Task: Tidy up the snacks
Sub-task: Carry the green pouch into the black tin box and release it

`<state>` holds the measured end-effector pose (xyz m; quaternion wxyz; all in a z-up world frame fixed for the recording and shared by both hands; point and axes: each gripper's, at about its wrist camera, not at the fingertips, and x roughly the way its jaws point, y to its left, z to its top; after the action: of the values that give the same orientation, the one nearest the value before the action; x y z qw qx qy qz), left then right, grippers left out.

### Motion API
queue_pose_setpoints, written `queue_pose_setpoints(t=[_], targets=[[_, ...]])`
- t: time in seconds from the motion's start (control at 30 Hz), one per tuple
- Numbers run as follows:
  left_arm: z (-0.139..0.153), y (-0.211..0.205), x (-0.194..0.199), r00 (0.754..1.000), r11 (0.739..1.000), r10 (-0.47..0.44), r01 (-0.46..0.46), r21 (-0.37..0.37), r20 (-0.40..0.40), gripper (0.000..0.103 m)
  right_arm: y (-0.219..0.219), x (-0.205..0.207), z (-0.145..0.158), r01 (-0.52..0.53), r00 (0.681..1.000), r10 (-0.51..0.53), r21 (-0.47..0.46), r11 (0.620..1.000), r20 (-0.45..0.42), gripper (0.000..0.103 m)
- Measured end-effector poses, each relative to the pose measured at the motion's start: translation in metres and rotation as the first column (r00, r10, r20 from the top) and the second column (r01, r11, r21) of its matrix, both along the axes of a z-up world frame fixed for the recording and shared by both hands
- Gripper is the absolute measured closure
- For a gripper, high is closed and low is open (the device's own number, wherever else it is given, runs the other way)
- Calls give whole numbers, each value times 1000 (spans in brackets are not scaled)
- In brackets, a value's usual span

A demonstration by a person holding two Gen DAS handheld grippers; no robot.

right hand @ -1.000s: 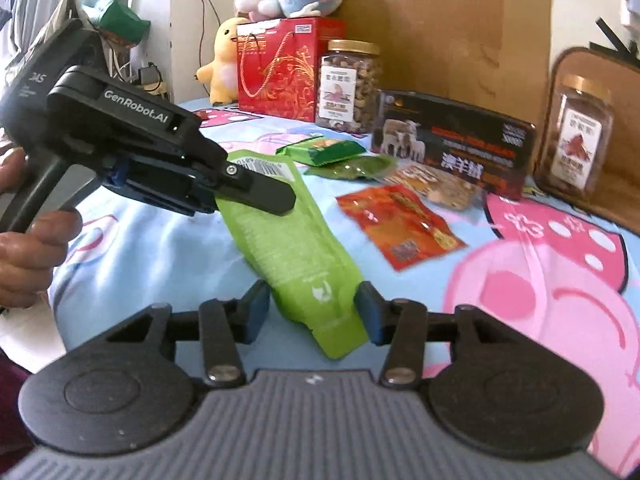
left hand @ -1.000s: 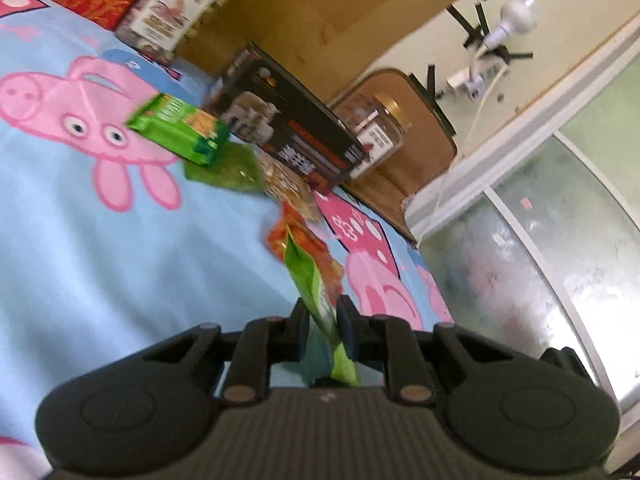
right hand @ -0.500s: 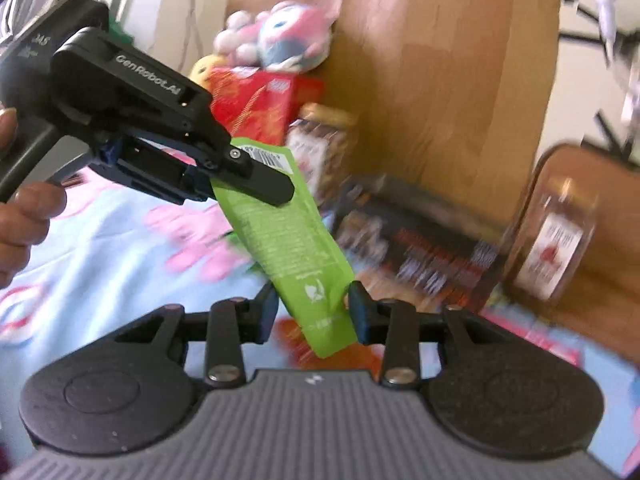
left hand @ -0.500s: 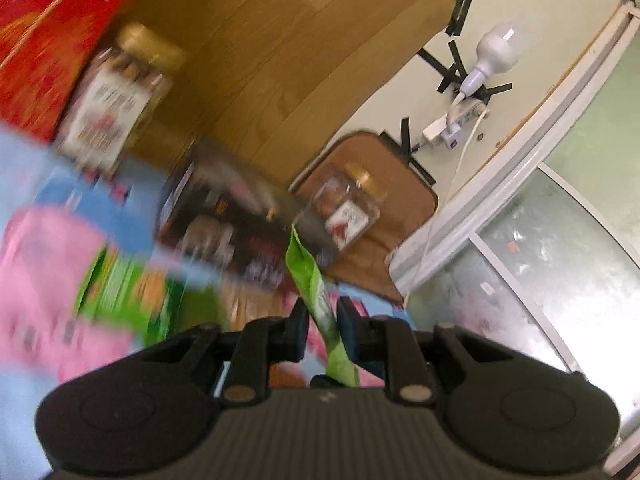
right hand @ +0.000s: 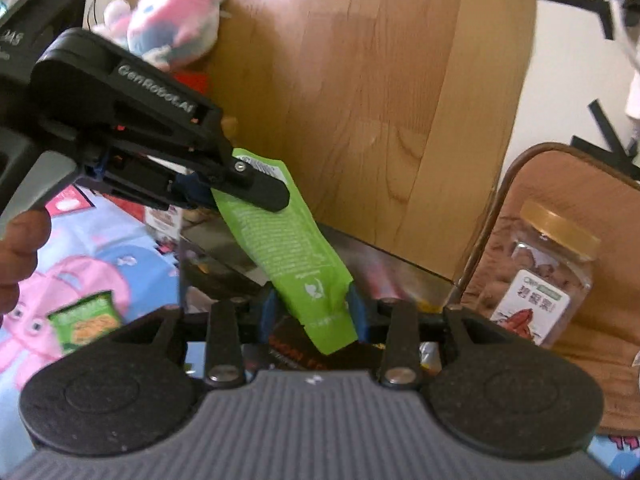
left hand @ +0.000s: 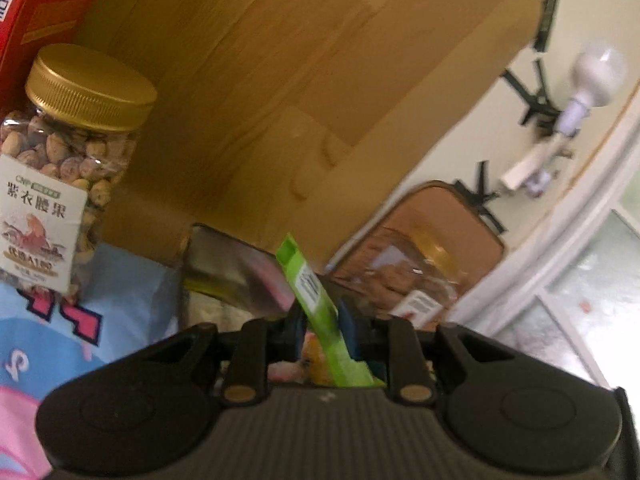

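Left gripper (left hand: 322,330) pinches the green snack pouch's (right hand: 280,236) top; right gripper (right hand: 312,316) clamps its bottom.

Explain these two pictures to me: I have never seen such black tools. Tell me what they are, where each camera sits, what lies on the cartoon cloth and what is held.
No robot here: a person holds two hand-held pincers, each with a camera looking along its two fingers. The black shape low in each picture is that tool's own front.

One picture comes from the left gripper, the other from the right gripper. Both are shut on one green snack pouch, each at one end, lifted off the cloth. The right view shows the left tool from the side.

On the cartoon cloth lie a small green packet, a nut jar and a dark box. A second jar stands further right.
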<state>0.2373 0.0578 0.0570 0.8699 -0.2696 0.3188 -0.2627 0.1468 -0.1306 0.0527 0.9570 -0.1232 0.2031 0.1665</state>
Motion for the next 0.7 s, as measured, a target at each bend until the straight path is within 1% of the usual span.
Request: queue_pose_setpoints(t=[0.03, 0.1, 0.13, 0.17, 0.23, 0.33, 0.4, 0.43, 0.47, 0.5, 0.53, 0.63, 0.7], targets=[[-3, -1, 4, 1000, 1000, 11, -11, 14, -12, 82, 2, 1, -2, -13, 1000, 13, -2, 1000, 0, 54], [-9, -3, 9, 999, 999, 17, -16, 40, -33, 72, 8, -2, -4, -13, 999, 14, -38, 999, 37, 43], [-11, -4, 10, 999, 998, 22, -20, 58, -35, 69, 11, -3, -4, -7, 998, 10, -53, 999, 61, 41], [-11, -5, 8, 999, 996, 31, -29, 83, -23, 62, 12, -5, -3, -1, 997, 5, -57, 998, 75, 40], [-7, -3, 3, 1000, 995, 26, -25, 96, -12, 53, 11, -6, -1, 8, 997, -5, -37, 999, 82, 40], [2, 13, -15, 1000, 998, -1, -1, 70, 18, 52, 7, -19, 3, 13, 995, -13, 4, 1000, 95, 41], [6, 34, -36, 999, 998, 10, -13, 61, 39, 52, 4, -32, 7, 3, 994, -8, 50, 999, 105, 42], [4, 46, -46, 999, 998, 29, -31, 61, 37, 52, 2, -42, 9, -12, 995, 4, 85, 996, 99, 42], [0, 59, -58, 998, 997, 51, -53, 64, 31, 52, 0, -46, 9, -35, 996, 24, 128, 991, 82, 46], [-7, 71, -69, 997, 995, 72, -74, 68, 19, 52, -1, -52, 6, -70, 997, 63, 179, 981, 41, 50], [-13, 81, -77, 996, 993, 93, -93, 72, 3, 52, 1, -56, 1, -101, 995, 104, 208, 973, -6, 52], [-38, 105, -95, 985, 985, 154, -147, 91, -71, 52, 19, -62, -19, -153, 977, 182, 232, 961, -109, 53], [-52, 117, -100, 978, 984, 169, -162, 71, -122, 52, 32, -56, -28, -163, 964, 208, 250, 954, -165, 52]])
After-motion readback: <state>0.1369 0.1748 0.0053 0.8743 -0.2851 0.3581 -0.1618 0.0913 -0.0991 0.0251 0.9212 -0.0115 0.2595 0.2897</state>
